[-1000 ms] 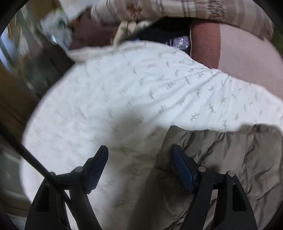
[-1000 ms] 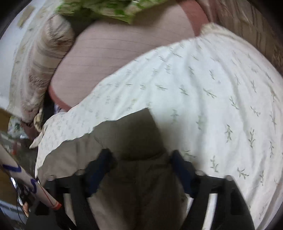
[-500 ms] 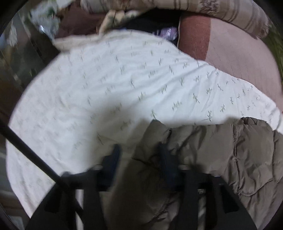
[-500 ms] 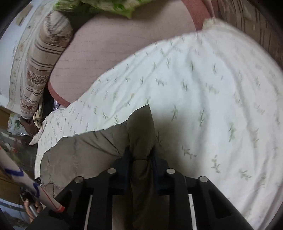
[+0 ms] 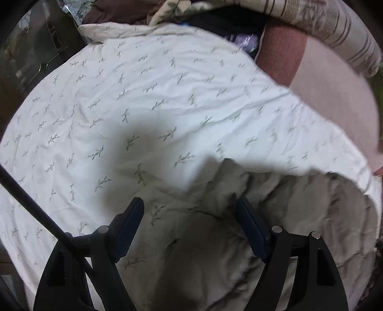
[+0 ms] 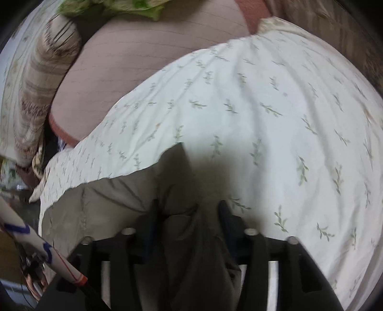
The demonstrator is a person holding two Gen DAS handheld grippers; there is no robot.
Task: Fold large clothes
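Note:
A khaki quilted jacket [image 5: 299, 215] lies bunched on the white leaf-print sheet [image 5: 143, 95]. In the left wrist view it fills the lower right, and one edge reaches in between the fingers of my left gripper [image 5: 190, 210]. Those jaws are opening wide and neither pad presses the cloth. In the right wrist view a raised fold of the jacket [image 6: 186, 227] stands between the fingers of my right gripper [image 6: 189, 210]. Its jaws are opening too, and a gap shows beside the right pad.
Beyond the sheet [image 6: 263, 119] lies a pink cover [image 6: 143, 67] with a striped pillow [image 6: 40, 79] and green cloth [image 6: 107, 7] at its far side. Dark furniture [image 5: 36, 47] stands past the sheet's left edge. A white pole with blue marks [image 6: 43, 248] crosses the lower left.
Half a second ago the right gripper was shut on the jacket fold; now its jaws have parted from it. The left jaws narrowed over the jacket's corner, then spread wide again.

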